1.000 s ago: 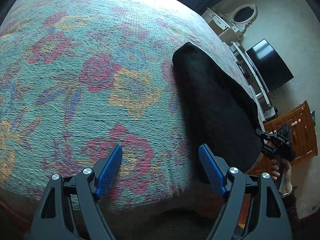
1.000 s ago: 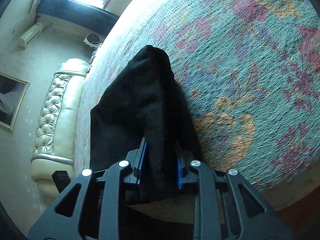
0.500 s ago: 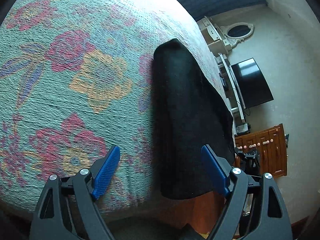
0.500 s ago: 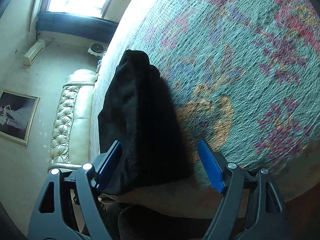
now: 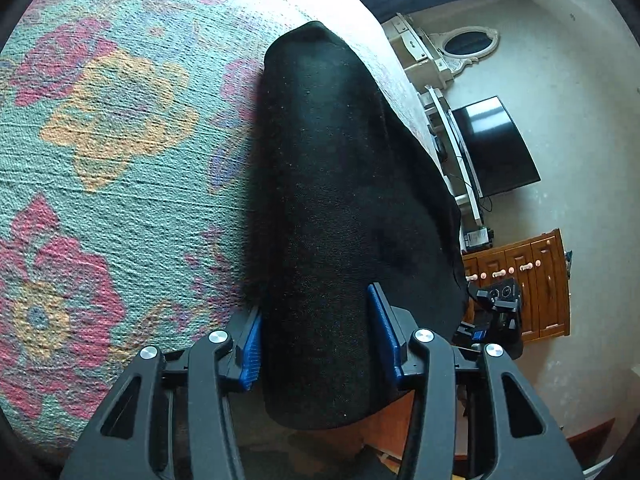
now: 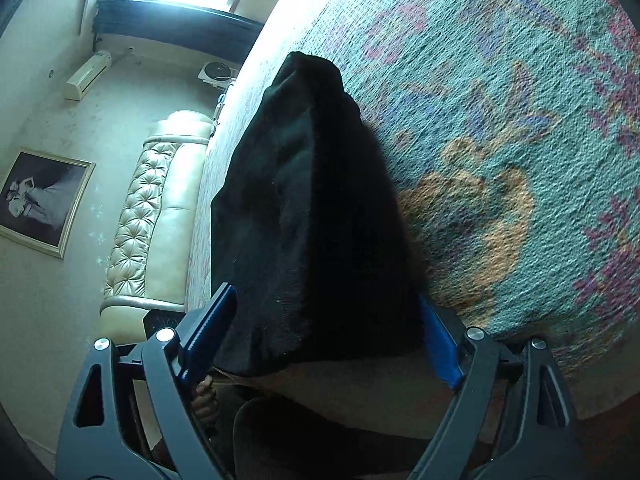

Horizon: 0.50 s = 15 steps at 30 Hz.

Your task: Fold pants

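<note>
A bed (image 5: 120,208) covered by a teal bedspread (image 6: 500,152) with pink and orange flowers carries the load. Black pants (image 5: 332,208) lie along its edge, one end overhanging.

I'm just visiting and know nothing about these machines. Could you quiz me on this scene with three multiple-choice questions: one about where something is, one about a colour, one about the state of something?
1. Where do the black fabric pants lie?
A. On the floral woven bedspread, near its edge
B. On the wooden cabinet
C. On the tufted sofa

2. What colour are the pads on the left gripper?
A. Red
B. Blue
C. Yellow

3. How does the right gripper stand?
A. Shut tight on the pants
B. Out of view
C. Open, one finger on either side of the pants' near end

Answers:
1. A: both wrist views show the pants on the bedspread beside its edge.
2. B: the left wrist view shows blue pads flanking the cloth.
3. C: the right wrist view shows its jaws spread wide, the cloth loose between them.
</note>
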{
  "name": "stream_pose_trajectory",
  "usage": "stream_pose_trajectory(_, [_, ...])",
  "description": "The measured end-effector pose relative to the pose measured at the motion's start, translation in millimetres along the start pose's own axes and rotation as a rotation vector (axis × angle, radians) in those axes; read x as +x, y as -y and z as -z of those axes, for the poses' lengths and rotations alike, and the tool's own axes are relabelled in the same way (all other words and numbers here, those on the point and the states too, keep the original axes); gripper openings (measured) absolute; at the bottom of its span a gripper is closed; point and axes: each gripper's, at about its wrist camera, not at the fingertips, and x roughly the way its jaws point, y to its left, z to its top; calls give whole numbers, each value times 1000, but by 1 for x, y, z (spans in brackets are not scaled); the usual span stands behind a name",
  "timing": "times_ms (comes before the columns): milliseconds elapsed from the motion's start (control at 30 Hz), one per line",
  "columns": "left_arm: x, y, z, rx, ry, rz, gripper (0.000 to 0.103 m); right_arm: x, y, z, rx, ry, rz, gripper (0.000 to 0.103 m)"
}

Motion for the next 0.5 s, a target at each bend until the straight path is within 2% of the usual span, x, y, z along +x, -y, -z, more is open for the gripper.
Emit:
stream_pose_trajectory(67, [-3, 0, 1, 9, 2, -14, 40, -2, 3, 1, -21, 5, 25, 76])
stream_pose_trajectory(100, [-5, 2, 1, 19, 6, -23, 37, -3, 3, 2, -42, 2, 60, 61])
stream_pose_trajectory(133, [-6, 5, 2, 36, 11, -41, 36, -2, 3, 4, -56, -3, 86, 54])
stream_pose_trajectory(200, [-9, 11, 4, 76, 27, -84, 34, -1, 6, 7, -43, 2, 72, 49])
stream_pose_trajectory(300, [-12, 24, 6, 128, 52, -147, 32, -3, 2, 8, -50, 14, 92, 46])
stream_pose_trajectory(500, [-21, 27, 8, 142, 89, -184, 30, 0, -4, 9, -56, 20, 107, 46])
